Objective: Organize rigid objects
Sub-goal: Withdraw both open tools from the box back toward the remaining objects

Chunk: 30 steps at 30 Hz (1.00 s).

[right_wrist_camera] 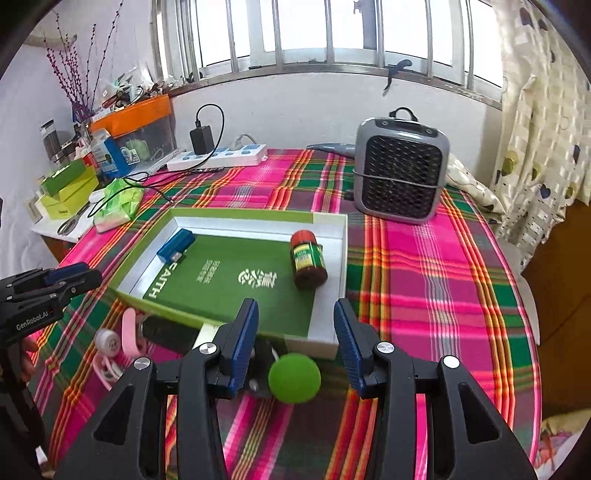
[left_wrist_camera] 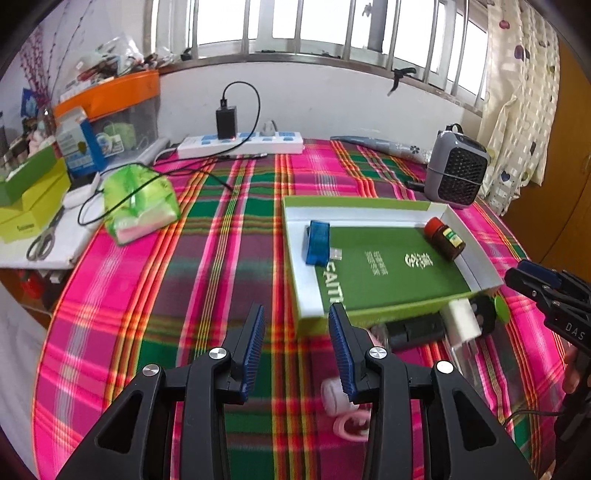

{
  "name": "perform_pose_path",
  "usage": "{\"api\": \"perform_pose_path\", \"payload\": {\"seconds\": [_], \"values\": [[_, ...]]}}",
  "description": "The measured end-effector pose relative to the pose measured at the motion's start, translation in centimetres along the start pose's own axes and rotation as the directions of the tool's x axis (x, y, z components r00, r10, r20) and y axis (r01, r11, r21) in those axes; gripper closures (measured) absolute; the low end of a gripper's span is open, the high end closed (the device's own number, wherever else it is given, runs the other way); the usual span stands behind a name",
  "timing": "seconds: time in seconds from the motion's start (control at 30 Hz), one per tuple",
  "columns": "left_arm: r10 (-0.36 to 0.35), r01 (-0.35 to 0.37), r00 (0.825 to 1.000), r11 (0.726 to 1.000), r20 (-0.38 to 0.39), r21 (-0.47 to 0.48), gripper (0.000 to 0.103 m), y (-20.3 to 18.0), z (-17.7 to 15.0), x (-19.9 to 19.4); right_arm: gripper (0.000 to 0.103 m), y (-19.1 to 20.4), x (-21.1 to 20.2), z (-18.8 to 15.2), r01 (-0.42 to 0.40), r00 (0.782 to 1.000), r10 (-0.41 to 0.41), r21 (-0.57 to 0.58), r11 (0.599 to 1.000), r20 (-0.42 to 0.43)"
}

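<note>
Nearest, the right hand-held gripper (right_wrist_camera: 295, 347) hangs open and empty over a round green foam ball (right_wrist_camera: 294, 377) at six o'clock of the shallow green-and-white cardboard tray (right_wrist_camera: 343, 258), likely next to go in. Left hand-held gripper (left_wrist_camera: 297, 347) also gapes empty.

I get bright daylight from the barred window (left_wrist_camera: 314, 29) at the far side, its panes blown out to white. The plaid tablecloth (right_wrist_camera: 424, 266) looks evenly lit with soft shadows. Both views bow at the edges, with dark corners, and nearer things look slightly smeared.
</note>
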<state>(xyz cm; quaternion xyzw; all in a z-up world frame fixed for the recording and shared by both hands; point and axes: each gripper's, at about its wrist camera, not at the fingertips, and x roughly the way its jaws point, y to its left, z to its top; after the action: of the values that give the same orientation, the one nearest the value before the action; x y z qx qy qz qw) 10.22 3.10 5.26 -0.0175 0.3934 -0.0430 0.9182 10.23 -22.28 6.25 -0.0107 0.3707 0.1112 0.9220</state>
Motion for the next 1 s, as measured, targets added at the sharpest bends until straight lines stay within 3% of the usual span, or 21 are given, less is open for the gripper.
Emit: {"api": "perform_pose_path", "payload": {"seconds": [0.4,1.0], "values": [[-0.022,0.021,1.000,0.999,-0.017,-0.025,0.068,1.3,-3.1,-1.2,0.059,-0.4,-1.8,-3.4,0.002,1.000,-0.002,0.038,0.999,-0.003],[-0.137,0.135,0.988,0.990,-0.064,-0.032,0.068,0.8,-6.5,-1.3,0.059,0.1,-2.2,-6.7,-0.009,0.999,0.011,0.052,0.999,-0.035]]}}
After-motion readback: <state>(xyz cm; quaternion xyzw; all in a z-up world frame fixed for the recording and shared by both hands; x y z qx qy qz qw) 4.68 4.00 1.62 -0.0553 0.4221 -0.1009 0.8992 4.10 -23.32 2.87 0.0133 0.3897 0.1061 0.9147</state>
